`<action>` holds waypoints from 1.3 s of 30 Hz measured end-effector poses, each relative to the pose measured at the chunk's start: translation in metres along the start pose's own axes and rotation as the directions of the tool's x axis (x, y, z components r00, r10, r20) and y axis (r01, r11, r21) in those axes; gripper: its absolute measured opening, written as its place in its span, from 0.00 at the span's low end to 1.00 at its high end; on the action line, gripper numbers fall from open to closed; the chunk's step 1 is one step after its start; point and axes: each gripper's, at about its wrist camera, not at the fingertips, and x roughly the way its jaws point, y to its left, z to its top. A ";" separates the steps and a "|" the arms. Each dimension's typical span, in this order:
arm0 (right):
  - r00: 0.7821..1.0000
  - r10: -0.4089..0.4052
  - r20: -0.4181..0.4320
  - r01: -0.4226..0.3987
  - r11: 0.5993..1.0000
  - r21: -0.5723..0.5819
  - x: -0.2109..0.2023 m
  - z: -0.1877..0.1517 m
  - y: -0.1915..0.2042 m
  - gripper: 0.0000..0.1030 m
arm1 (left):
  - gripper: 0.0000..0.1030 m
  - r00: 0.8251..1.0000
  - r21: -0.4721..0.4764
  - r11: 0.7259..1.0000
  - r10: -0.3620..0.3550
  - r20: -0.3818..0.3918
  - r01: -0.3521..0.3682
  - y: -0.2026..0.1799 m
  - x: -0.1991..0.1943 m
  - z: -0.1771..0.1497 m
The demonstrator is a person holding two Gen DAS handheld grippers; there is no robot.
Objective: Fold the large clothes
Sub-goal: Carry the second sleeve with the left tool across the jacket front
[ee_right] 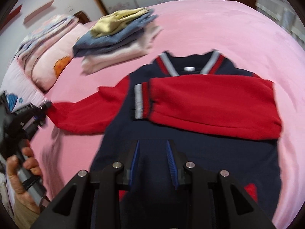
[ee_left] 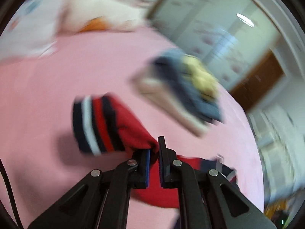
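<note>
A navy jacket (ee_right: 190, 152) with red sleeves and a striped collar lies flat on the pink bed (ee_right: 219, 28). One red sleeve (ee_right: 209, 103) is folded across its chest. The other sleeve (ee_right: 82, 112) stretches out to the left, where my left gripper (ee_right: 42, 107) holds its end. In the left wrist view the left gripper (ee_left: 154, 148) is shut on that red sleeve (ee_left: 129, 126), and the striped cuff (ee_left: 89, 127) hangs to the left above the sheet. My right gripper (ee_right: 152, 143) hovers over the navy lower body with its jaws apart and no fabric pinched between them.
A stack of folded clothes (ee_right: 118, 38), yellow on blue on pale pink, sits on the bed beyond the jacket, and shows in the left wrist view as folded clothes (ee_left: 181, 87). Pillows (ee_right: 47, 53) lie at the far left. A hand (ee_right: 24, 164) grips the left tool. A wardrobe (ee_left: 209, 28) stands behind.
</note>
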 end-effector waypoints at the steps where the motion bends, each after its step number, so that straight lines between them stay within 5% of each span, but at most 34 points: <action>1: 1.000 -0.006 0.008 0.006 1.000 0.019 -0.004 -0.001 -0.009 0.28 | 0.05 0.999 0.070 0.997 -0.039 -0.001 0.039 -0.029 0.000 -0.001; 6: 0.997 -0.051 0.058 0.044 0.991 0.123 -0.033 -0.006 -0.064 0.28 | 0.06 0.977 0.327 0.921 -0.185 -0.104 0.210 -0.140 0.013 -0.034; 9: 0.995 -0.079 0.066 0.067 0.983 0.171 -0.044 -0.011 -0.092 0.28 | 0.32 0.947 0.398 0.873 -0.188 -0.259 0.282 -0.177 0.041 -0.072; 10: 0.994 -0.090 0.062 0.077 0.979 0.188 -0.046 -0.013 -0.102 0.28 | 0.44 0.937 0.400 0.867 -0.182 -0.299 0.296 -0.182 0.049 -0.080; 15: 0.994 -0.098 0.056 0.084 0.972 0.221 -0.049 -0.019 -0.123 0.28 | 0.49 0.902 0.356 0.866 -0.209 -0.379 0.351 -0.179 0.065 -0.096; 16: 0.994 -0.096 0.057 0.081 0.972 0.219 -0.048 -0.018 -0.123 0.28 | 0.58 0.899 0.347 0.866 -0.222 -0.376 0.359 -0.177 0.063 -0.094; 18: 0.995 -0.085 0.057 0.071 0.975 0.212 -0.044 -0.015 -0.120 0.28 | 0.64 0.911 0.347 0.873 -0.219 -0.349 0.343 -0.171 0.053 -0.090; 25: 0.998 -0.020 0.058 0.011 0.989 0.147 -0.028 0.002 -0.095 0.28 | 0.64 0.947 0.292 0.922 -0.177 -0.268 0.255 -0.128 0.030 -0.066; 31: 0.998 0.058 0.032 -0.061 0.992 0.111 -0.009 0.025 -0.079 0.28 | 0.64 0.960 0.177 0.968 -0.132 -0.248 0.179 -0.071 0.023 -0.056; 32: 0.997 0.064 0.029 -0.067 0.992 0.107 -0.007 0.029 -0.077 0.31 | 0.64 0.961 0.169 0.972 -0.120 -0.249 0.165 -0.063 0.024 -0.056; 35: 0.996 0.082 0.026 -0.084 0.992 0.096 0.005 0.042 -0.073 0.60 | 0.64 0.961 0.149 0.978 -0.100 -0.259 0.142 -0.045 0.029 -0.054; 39: 0.994 0.112 0.000 -0.112 0.989 0.094 0.026 0.053 -0.075 0.62 | 0.64 0.959 0.128 0.983 -0.097 -0.266 0.135 -0.031 0.038 -0.053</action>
